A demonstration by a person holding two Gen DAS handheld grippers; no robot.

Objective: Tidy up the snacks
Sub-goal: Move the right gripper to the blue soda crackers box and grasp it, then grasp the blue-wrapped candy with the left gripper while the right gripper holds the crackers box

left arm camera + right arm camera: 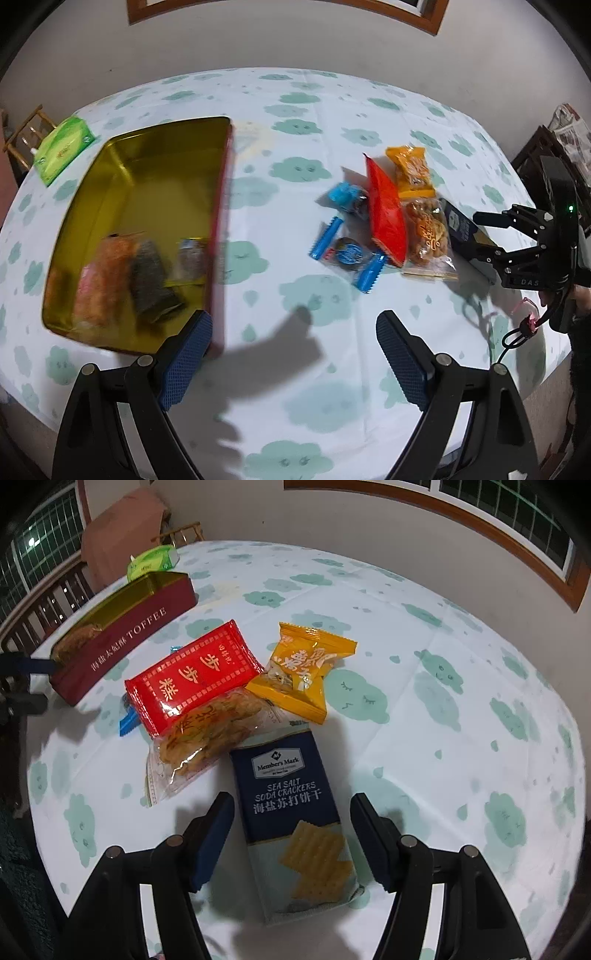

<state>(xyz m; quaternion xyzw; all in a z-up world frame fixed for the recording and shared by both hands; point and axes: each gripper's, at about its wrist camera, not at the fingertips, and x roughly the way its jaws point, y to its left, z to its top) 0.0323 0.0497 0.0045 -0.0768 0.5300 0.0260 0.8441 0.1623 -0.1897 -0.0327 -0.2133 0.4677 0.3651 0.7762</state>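
Observation:
A pile of snack packs lies on the cloud-print tablecloth [424, 701]: a red pack [195, 672], a yellow pack [306, 672], a clear bag of fried snacks [199, 738] and a dark blue sea salt soda crackers pack [288, 805]. My right gripper [291, 799] is open and straddles the crackers pack, its pads clear of both sides. Two small blue packs [347, 254] lie left of the pile. An open toffee tin [159, 177], gold inside and red outside, holds several packs. My left gripper [295, 350] hangs open and empty above bare cloth beside the tin.
A green tissue pack [62, 149] lies behind the tin at the table's far left. A wooden chair [59, 590] stands past that edge. The table's rounded edge runs close on the right, with dark furniture [535, 155] beyond it.

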